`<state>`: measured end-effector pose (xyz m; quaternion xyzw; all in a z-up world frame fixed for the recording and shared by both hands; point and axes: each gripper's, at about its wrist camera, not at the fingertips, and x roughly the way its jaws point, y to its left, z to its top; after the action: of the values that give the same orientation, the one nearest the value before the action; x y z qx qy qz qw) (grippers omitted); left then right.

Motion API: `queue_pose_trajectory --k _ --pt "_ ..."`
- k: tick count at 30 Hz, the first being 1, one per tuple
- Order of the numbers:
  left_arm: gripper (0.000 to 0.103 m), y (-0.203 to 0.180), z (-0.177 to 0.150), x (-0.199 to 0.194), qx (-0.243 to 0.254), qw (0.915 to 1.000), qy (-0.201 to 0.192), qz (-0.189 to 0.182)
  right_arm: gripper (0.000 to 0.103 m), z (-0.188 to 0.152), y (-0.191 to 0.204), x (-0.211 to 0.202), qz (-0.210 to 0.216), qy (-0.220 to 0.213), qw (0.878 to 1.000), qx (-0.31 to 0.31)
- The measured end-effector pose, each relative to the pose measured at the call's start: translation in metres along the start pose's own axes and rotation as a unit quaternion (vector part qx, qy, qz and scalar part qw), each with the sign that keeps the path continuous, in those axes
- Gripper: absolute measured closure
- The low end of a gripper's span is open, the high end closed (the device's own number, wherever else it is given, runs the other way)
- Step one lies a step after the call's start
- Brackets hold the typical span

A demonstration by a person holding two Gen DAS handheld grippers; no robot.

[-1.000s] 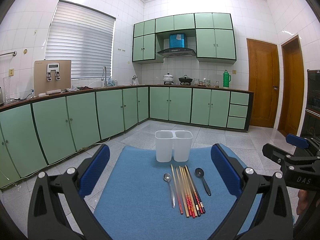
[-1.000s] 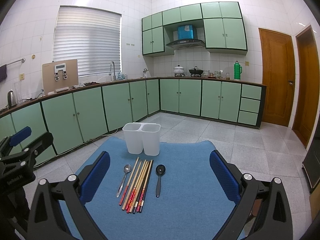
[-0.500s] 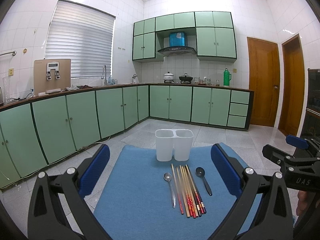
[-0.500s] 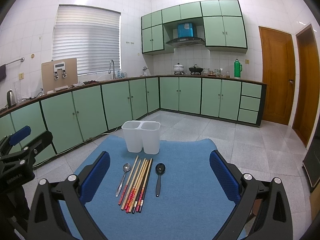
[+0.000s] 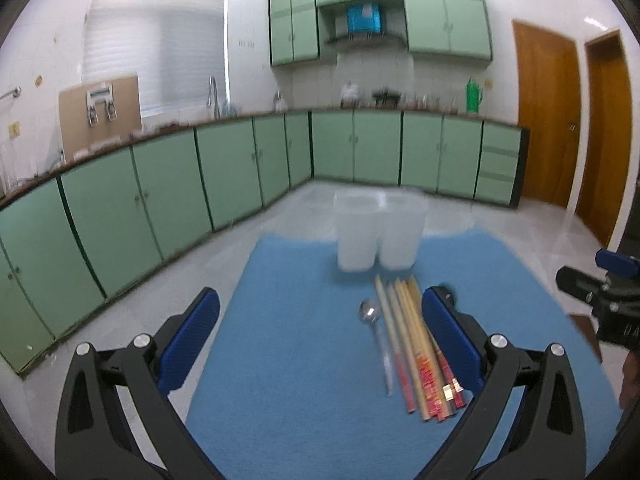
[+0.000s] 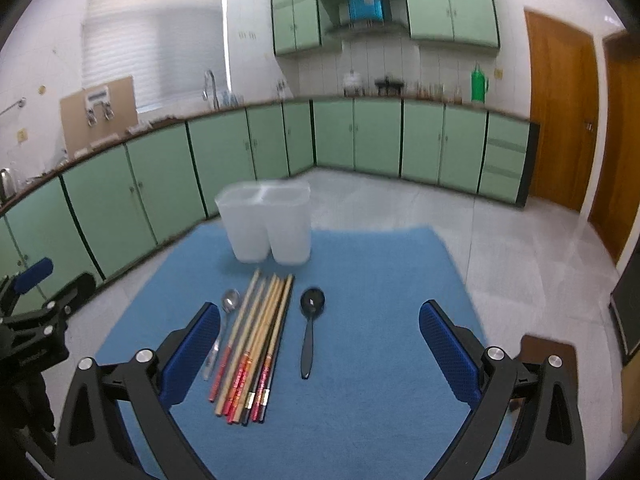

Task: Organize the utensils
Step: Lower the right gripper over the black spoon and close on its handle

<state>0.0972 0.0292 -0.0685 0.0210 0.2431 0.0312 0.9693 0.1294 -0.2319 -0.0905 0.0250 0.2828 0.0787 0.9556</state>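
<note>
Left wrist view, somewhat blurred: the left gripper (image 5: 320, 334) is spread wide with nothing between its blue pads, hanging above the blue mat (image 5: 288, 360); on the mat the white two-compartment holder (image 5: 378, 234) stands at the far middle; near of it lies the bundle of chopsticks (image 5: 416, 344), running from far to near, partly behind the gripper's right pad; the silver spoon (image 5: 370, 314) lies just left of the bundle, bowl at the far end; the right gripper (image 5: 600, 300) shows at the right edge, and from here I cannot tell how it stands.

Right wrist view: the right gripper (image 6: 320, 338) is spread wide and holds nothing, above the blue mat (image 6: 380, 280); the holder (image 6: 266, 224) stands at the far left of the mat, both compartments looking empty; the chopsticks (image 6: 256, 340) lie near of it, side by side and touching; the silver spoon (image 6: 229, 304) is just left of them, its handle passing behind the gripper's left pad; the black spoon (image 6: 310, 322) lies just right of the bundle, apart from it, bowl far; the left gripper (image 6: 36, 312) shows at the left edge.
</note>
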Motion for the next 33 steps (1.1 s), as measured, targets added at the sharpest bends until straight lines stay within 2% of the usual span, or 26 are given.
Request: queue_pose_trajectory --k 4,7,11,17,23,26,28,33 --pt "0.005 0.013 -0.012 0.045 0.007 0.9984 0.056 0.01 0.007 0.002 -0.007 0.058 0.018 0.066 0.997 0.024" --pt "0.005 0.025 -0.02 0.074 0.007 0.9957 0.088 0.026 0.013 0.003 -0.01 0.096 0.019 0.103 0.994 0.033" --pt "0.005 0.037 -0.025 0.105 0.0 0.9914 0.124 0.041 0.019 0.004 -0.005 0.137 0.006 0.134 0.991 0.021" --pt "0.005 0.044 -0.031 0.134 -0.021 0.987 0.156 0.033 0.033 0.001 0.003 0.185 -0.003 0.174 0.985 0.015" --pt "0.005 0.031 -0.028 0.149 -0.032 0.9859 0.164 0.003 0.044 -0.001 0.001 0.206 -0.004 0.2 0.979 0.034" --pt "0.005 0.016 -0.025 0.159 -0.026 0.9854 0.167 -0.014 0.049 0.0 0.004 0.208 -0.01 0.196 0.98 0.025" --pt "0.005 0.008 -0.024 0.164 -0.024 0.9844 0.172 -0.027 0.068 0.001 0.008 0.208 -0.013 0.194 0.981 0.014" --pt "0.005 -0.019 -0.017 0.179 -0.012 0.9826 0.179 -0.046 0.068 0.002 0.006 0.205 -0.002 0.193 0.981 0.014"
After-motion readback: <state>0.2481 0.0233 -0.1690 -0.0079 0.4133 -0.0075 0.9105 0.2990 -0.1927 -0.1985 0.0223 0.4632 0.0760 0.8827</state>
